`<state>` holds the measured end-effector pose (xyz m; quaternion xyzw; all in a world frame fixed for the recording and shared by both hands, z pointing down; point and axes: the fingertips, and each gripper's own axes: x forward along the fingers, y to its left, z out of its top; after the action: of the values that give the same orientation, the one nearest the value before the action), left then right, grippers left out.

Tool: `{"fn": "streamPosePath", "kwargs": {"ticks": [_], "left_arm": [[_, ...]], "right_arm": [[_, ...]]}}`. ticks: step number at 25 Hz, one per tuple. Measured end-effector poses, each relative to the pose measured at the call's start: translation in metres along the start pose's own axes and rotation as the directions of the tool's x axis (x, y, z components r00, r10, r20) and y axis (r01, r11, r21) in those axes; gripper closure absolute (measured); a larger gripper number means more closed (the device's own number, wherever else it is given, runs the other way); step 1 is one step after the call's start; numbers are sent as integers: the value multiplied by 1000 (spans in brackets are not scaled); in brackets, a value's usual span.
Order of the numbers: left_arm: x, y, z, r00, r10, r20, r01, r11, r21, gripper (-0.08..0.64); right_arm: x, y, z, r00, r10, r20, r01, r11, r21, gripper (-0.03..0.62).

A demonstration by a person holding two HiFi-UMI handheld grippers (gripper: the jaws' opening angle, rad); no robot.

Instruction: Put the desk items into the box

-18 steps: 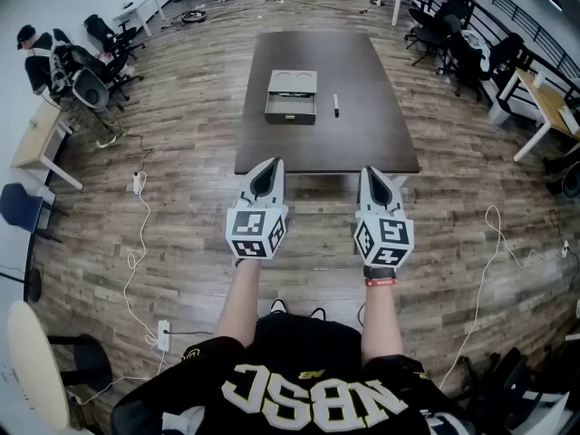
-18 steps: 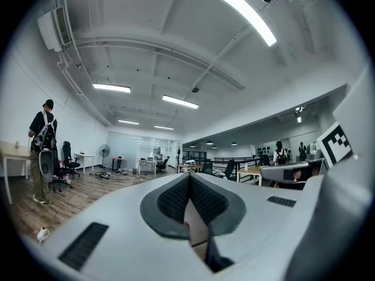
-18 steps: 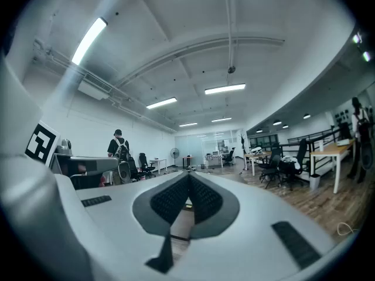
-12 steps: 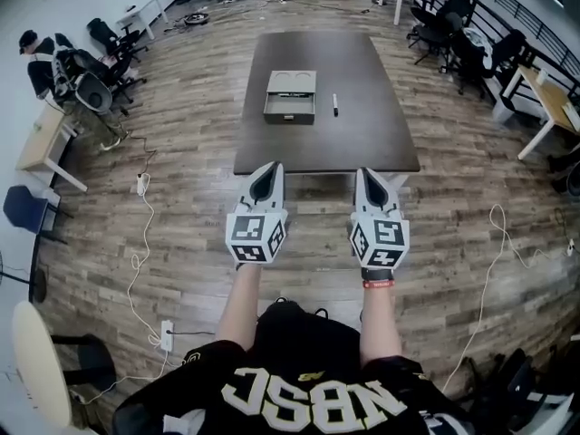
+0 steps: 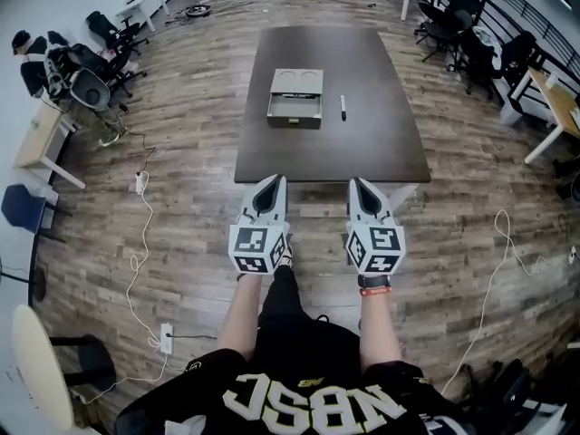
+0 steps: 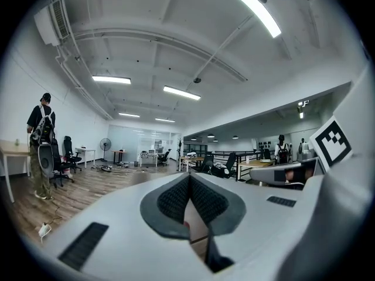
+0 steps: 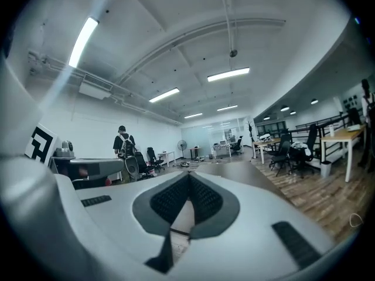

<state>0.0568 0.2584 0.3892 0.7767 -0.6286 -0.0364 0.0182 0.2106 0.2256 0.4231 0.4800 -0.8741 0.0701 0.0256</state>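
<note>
I hold my left tool [image 5: 271, 183] and right tool [image 5: 361, 186] shut and empty, because the box [image 5: 295, 98] and pen [image 5: 343, 107] sit far off on the bench [image 5: 385, 143].

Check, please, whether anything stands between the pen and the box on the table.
Nothing visible does. The pen lies just right of the box, with only bare table between them. The left gripper and right gripper, both shut and empty, are at the table's near end.
</note>
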Motion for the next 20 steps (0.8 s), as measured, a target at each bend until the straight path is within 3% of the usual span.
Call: {"fn": "streamPosePath", "kwargs": {"ticks": [7,14,20], "left_arm": [[108,68,-2,999,-47,25,46,998,41,554],[211,146,16,994,-99,37,100,995,-11,552],[267,214,-1,991,-133,-12,132,990,-37,552]], "right_arm": [[126,-4,13,999,32,12,-32,999,-24,586],[250,-15,40,1000,5,4,-5,1000,-14,584],[335,-15,24,998,-32,-55,35,998,49,579]]}}
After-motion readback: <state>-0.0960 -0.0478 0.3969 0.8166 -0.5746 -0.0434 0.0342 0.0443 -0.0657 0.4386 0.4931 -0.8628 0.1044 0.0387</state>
